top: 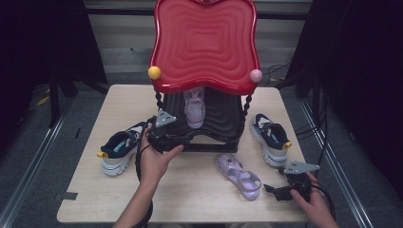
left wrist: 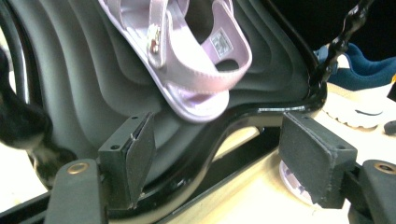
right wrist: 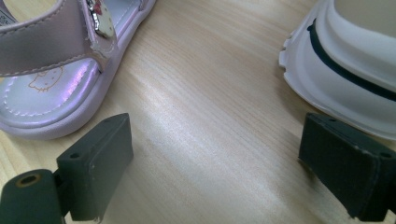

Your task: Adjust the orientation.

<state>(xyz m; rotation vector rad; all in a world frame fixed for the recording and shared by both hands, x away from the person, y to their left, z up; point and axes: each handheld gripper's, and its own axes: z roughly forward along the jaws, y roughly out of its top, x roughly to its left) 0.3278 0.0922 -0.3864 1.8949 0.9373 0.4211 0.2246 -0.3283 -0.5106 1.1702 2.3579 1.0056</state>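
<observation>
High view: left gripper point(top: 177, 138) released at rack point(top: 223, 124) front edge, lilac sandal point(top: 194, 107) at 12 o'clock on lower tier; a careless closing could nudge it off. Right gripper point(top: 272, 189) released, idle on desk point(top: 199, 190) beside second sandal point(top: 238, 175)

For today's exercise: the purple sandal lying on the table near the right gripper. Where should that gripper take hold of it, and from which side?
Probably the heel strap of the purple sandal, approached from the sandal's right, where the open right gripper already sits. In the right gripper view the strap arches clear of the insole, so one jaw could slip under it and one over. The flat sole lies on the table, offering less purchase.
</observation>
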